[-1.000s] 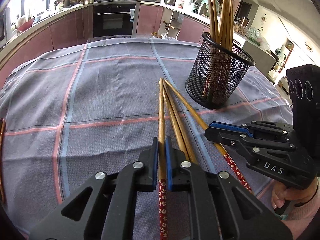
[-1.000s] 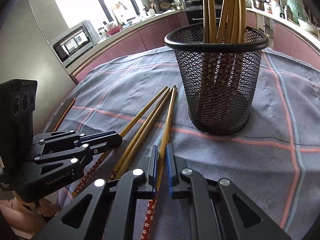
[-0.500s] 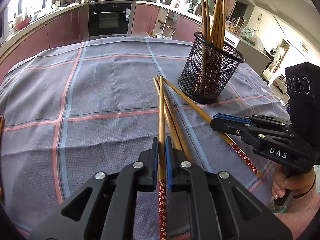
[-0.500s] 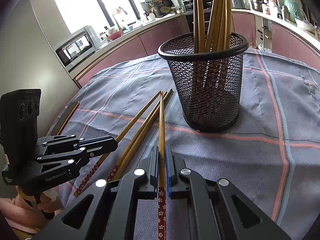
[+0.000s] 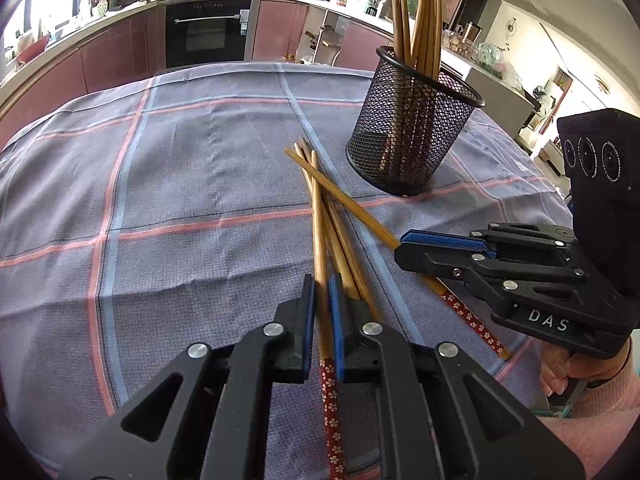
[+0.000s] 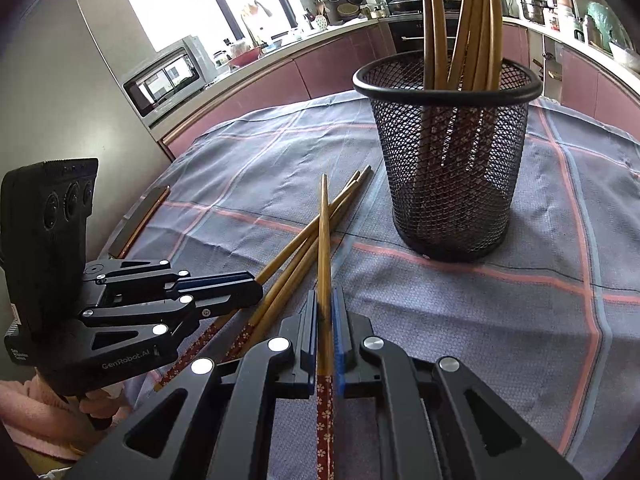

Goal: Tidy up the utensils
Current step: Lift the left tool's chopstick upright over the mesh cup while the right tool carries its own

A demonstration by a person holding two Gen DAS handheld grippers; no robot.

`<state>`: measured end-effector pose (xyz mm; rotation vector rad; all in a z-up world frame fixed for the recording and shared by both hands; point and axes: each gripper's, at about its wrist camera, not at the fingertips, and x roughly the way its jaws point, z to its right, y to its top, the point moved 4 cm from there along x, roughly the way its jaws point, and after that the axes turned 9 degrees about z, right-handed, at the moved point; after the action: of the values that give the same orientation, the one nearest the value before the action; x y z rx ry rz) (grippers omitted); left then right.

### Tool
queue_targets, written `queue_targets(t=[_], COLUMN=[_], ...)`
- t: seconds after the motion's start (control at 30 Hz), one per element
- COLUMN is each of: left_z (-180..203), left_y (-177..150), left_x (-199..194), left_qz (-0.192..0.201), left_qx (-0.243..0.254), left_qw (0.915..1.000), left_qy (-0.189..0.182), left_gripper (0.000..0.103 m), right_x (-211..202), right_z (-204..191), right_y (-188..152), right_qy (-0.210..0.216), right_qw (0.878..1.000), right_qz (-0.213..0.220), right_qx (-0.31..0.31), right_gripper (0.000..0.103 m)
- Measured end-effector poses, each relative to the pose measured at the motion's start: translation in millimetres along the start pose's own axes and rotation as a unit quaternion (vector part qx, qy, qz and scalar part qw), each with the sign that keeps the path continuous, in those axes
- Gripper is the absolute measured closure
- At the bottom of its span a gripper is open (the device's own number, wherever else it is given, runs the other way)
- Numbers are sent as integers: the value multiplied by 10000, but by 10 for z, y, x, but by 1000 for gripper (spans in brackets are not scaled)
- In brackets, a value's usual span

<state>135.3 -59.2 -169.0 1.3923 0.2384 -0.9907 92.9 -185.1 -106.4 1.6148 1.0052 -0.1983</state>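
The left tongs (image 5: 320,300) are clamped on one chopstick (image 5: 318,216); the right tongs (image 6: 325,312), jaws just starting to part, still pinch another chopstick (image 6: 324,240). Loose chopsticks (image 5: 344,240) cross on the desk (image 5: 180,184), the mesh holder (image 5: 412,136) at two o'clock.

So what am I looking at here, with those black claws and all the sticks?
No robot: a person holds a hand tool with two jaws in each hand, each with a camera looking along it. One picture is from the left gripper, the other from the right gripper. Each is shut on one chopstick: the left one, the right one. Two more loose chopsticks lie on the checked tablecloth. A black mesh holder already holds several.
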Motion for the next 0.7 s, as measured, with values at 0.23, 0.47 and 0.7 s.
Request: queue_targets(t=[0.23, 0.47, 0.7], left_z=[-13, -13, -22], left_y=[85, 183, 195], left_x=[93, 194, 163], left_qz=[-82, -130, -76], left_qx=[112, 192, 81], left_qw=[9999, 9997, 9999], left_qy=[-19, -25, 38], left_gripper=[88, 89, 95], right_x=[131, 189, 35], right_z=[13, 25, 41], right_y=[83, 115, 137], right_qy=[-25, -4, 58], right_qw=[9999, 9999, 9999], right_qz=[-92, -98, 93], right_qx=[-67, -96, -78], right_gripper=[94, 94, 97])
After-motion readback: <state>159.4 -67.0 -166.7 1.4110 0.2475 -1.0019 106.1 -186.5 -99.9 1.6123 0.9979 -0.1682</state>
